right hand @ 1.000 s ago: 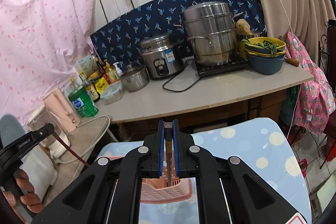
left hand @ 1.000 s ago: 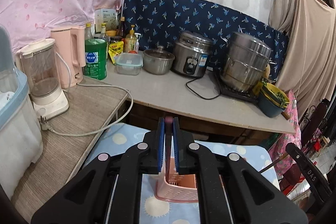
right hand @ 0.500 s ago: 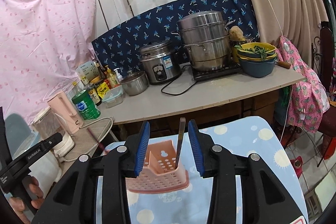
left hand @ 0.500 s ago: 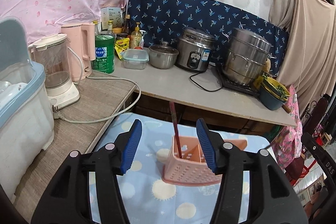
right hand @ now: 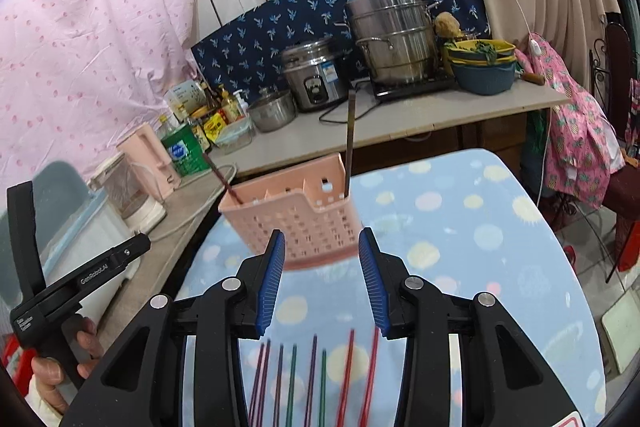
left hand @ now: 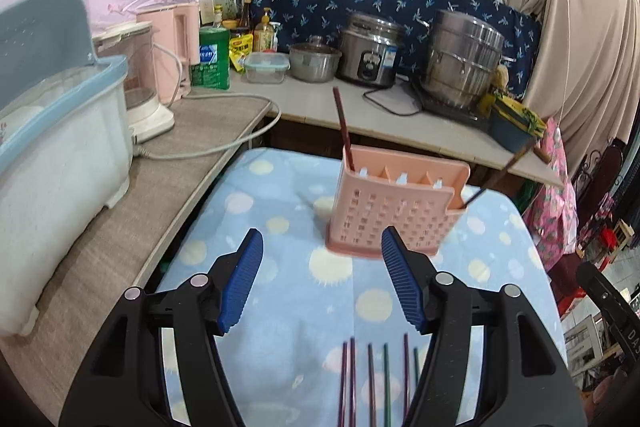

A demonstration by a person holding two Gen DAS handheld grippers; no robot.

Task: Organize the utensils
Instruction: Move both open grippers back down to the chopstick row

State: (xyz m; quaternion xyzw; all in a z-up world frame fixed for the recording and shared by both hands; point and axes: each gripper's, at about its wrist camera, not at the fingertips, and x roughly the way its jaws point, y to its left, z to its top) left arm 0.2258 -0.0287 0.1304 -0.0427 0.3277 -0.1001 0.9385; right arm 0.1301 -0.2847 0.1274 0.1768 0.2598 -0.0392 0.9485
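A pink perforated utensil holder (left hand: pixel 394 205) stands on the blue dotted cloth (left hand: pixel 280 291); it also shows in the right wrist view (right hand: pixel 298 215). A dark red chopstick (left hand: pixel 343 125) leans in its left end and a brown one (right hand: pixel 349 143) stands in its right end. Several coloured chopsticks (left hand: pixel 376 383) lie in a row on the cloth near me, also in the right wrist view (right hand: pixel 316 379). My left gripper (left hand: pixel 322 283) is open and empty, above and behind the holder. My right gripper (right hand: pixel 322 279) is open and empty, just short of the holder.
A counter (left hand: pixel 304 103) behind holds a rice cooker (left hand: pixel 370 51), steel pot (left hand: pixel 460 63), bowls (right hand: pixel 482 65), bottles and a green jar (left hand: pixel 210 59). A side shelf at left carries a blender (left hand: pixel 140 87), a cable and a white-blue bin (left hand: pixel 52 163).
Both grippers opened and let go of a chopstick each into the holder, then drew back and up. The row of loose chopsticks has come into view.
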